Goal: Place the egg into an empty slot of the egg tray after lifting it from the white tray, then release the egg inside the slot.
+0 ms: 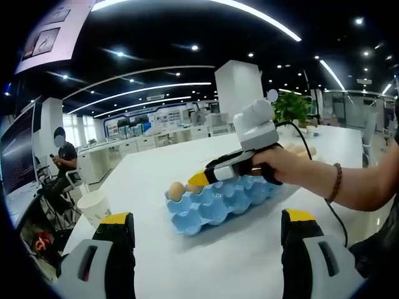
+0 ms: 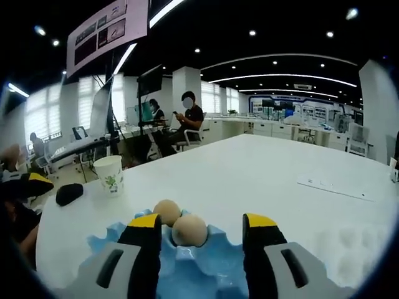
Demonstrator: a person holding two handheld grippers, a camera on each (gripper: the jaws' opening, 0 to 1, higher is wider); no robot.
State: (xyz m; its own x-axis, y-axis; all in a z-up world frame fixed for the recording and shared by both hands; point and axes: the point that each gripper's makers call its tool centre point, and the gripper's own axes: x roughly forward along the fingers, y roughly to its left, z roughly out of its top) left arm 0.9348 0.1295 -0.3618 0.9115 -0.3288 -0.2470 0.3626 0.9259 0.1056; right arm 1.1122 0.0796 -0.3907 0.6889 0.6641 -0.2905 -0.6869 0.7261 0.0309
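Holding position: the right gripper hung over the near end of the blue egg tray, its jaws spread apart with an egg sitting between the yellow tips; contact between jaws and egg could not be told.
Egg tray contents: in the right gripper view, two eggs sat in neighbouring slots, the nearer egg between the jaws and a second egg just beyond it to the left, the two touching or nearly so.
Egg tray from the other side: in the left gripper view the egg tray lay on the white table, with one brown egg in a slot at its left end; the many slots to the right looked bare.
Right gripper, seen from the left: the right gripper reached in from the right, held by a hand wearing a bead bracelet, its yellow tips down over the tray's left end.
Left gripper: the left gripper was open with nothing between its jaws, well apart from the tray.
Other container: a paper cup stood upright on the table's far left edge; its contents could not be seen.
Beside the cup: a small dark object lay to its left.
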